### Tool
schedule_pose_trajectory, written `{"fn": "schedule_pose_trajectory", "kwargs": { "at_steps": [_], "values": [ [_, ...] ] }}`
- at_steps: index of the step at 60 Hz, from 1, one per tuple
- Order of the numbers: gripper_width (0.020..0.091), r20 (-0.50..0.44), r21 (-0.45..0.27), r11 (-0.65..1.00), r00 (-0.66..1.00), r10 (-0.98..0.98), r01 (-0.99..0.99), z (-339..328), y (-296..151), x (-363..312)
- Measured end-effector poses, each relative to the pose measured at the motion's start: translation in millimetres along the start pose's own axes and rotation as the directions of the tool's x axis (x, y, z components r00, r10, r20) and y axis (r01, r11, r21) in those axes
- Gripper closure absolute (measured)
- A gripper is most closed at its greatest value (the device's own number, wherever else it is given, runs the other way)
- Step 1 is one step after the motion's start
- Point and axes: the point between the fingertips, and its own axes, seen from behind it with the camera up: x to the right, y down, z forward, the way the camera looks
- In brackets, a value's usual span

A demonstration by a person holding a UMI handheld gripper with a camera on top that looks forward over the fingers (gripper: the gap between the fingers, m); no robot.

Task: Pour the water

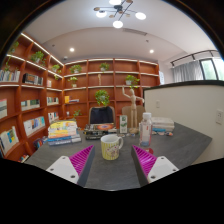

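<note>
- The gripper (113,160) hangs low over a grey table (185,143), and its two fingers stand well apart, with nothing pressed between them.
- Each finger carries a magenta pad (82,158) on its inner side; both pads face the open gap.
- A mug (111,147) stands on the table in line with the gap between the fingers, at their tips or just ahead of them. It is pale, with a yellow-green pattern, and its handle turns toward the right finger.
- I see a free space between the mug and each pad, so the mug rests on the table by itself and the fingers do not touch it.
- Right of the mug, and a little farther from the gripper, stands a clear plastic bottle (146,130) with a white cap. It is upright. I cannot tell how much water is inside.
- Left of the mug, farther back on the table, lies a stack of colourful books (62,131).
- Behind the mug, across the table, there is a dark chair (101,116), and a small box-like thing (124,124) stands just right of it; what it is I cannot tell.
- Far behind the mug, wooden shelves (40,85) cover the wall, with books and some green plants (102,97) on them.
- Well to the right of the mug, a window (198,70) with a pale curtain lets in daylight.
- Above all this, a ceiling lamp (118,13) is lit.
</note>
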Motion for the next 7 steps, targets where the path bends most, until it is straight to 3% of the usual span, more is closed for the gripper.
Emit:
{"fn": "schedule_pose_trajectory", "kwargs": {
  "at_steps": [7],
  "values": [
    [0.0338, 0.020, 0.009, 1.000, 1.000, -0.003, 0.003, 0.5, -0.8, -5.6]
  ]
}}
